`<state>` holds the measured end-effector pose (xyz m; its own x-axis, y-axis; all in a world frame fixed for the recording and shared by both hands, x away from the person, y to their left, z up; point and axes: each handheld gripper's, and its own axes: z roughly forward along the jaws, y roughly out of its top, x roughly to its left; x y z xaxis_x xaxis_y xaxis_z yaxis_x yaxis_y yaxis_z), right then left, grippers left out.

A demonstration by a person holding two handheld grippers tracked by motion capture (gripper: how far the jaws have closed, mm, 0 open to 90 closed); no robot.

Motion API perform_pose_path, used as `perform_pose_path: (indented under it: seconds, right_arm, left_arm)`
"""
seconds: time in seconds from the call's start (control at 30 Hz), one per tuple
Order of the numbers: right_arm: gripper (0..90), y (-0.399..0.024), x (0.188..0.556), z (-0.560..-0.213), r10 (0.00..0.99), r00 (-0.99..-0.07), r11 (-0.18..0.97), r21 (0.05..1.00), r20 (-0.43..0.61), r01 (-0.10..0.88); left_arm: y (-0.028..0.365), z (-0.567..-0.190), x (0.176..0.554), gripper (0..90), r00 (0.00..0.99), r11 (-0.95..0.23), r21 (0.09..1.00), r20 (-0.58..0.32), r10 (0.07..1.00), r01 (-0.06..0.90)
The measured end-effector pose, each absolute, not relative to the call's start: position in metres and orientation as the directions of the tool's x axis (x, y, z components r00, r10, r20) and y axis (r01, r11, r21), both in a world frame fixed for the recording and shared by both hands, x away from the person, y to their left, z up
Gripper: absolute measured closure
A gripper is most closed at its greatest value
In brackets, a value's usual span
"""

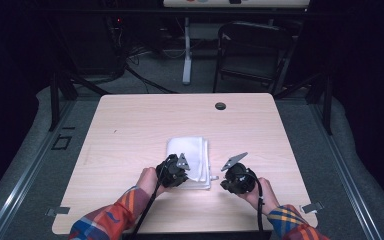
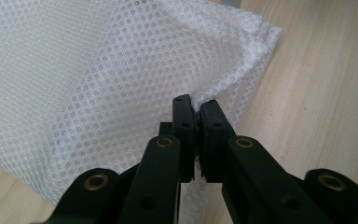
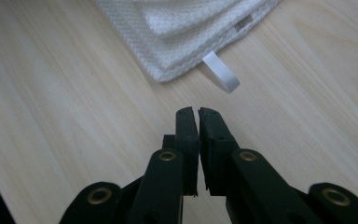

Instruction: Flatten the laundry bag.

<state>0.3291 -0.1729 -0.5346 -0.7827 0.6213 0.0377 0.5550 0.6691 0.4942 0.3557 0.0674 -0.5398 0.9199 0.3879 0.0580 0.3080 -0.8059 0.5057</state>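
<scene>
On the pale counter (image 1: 130, 130), near its front edge, lies a folded white mesh cloth (image 1: 190, 152). Left claw (image 2: 196, 108) is clamped on a bunched bit of the cloth's near edge, so the grab step looks done on that side. Right claw (image 3: 198, 114) is pinched closed on nothing, above bare wood just short of the cloth's corner and its little tag (image 3: 221, 71). Next move likely needs that claw reopened and brought onto the corner before lifting.
</scene>
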Motion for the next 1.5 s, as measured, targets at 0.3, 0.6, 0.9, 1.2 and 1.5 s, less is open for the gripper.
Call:
perform_pose_path:
  seconds: [0.3,0.6,0.9,1.2,1.5]
  right_arm:
    - [90.0,-0.145,0.341,-0.543,0.603,-0.798,0.681,0.512,0.012,0.523]
    - [90.0,-0.129,0.348,-0.548,0.593,-0.805,0.685,0.522,0.005,0.508]
    - [90.0,-0.126,0.354,-0.556,0.587,-0.809,0.69,0.514,0.013,0.509]
    - [90.0,-0.125,0.352,-0.558,0.578,-0.816,0.699,0.521,-0.009,0.49]
    - [90.0,-0.126,0.352,-0.558,0.576,-0.818,0.698,0.525,-0.007,0.487]
  left_arm:
    - [0.068,-0.539,0.355,86.5,0.919,-0.802,0.516,0.068,0.388,0.3]
    - [0.069,-0.537,0.355,86.5,0.919,-0.799,0.525,0.079,0.387,0.292]
    - [0.072,-0.532,0.353,86.6,0.913,-0.787,0.545,0.088,0.397,0.29]
    - [0.077,-0.525,0.349,86.6,0.901,-0.758,0.587,0.107,0.421,0.285]
    - [0.086,-0.518,0.344,87.0,0.875,-0.732,0.62,0.145,0.461,0.283]
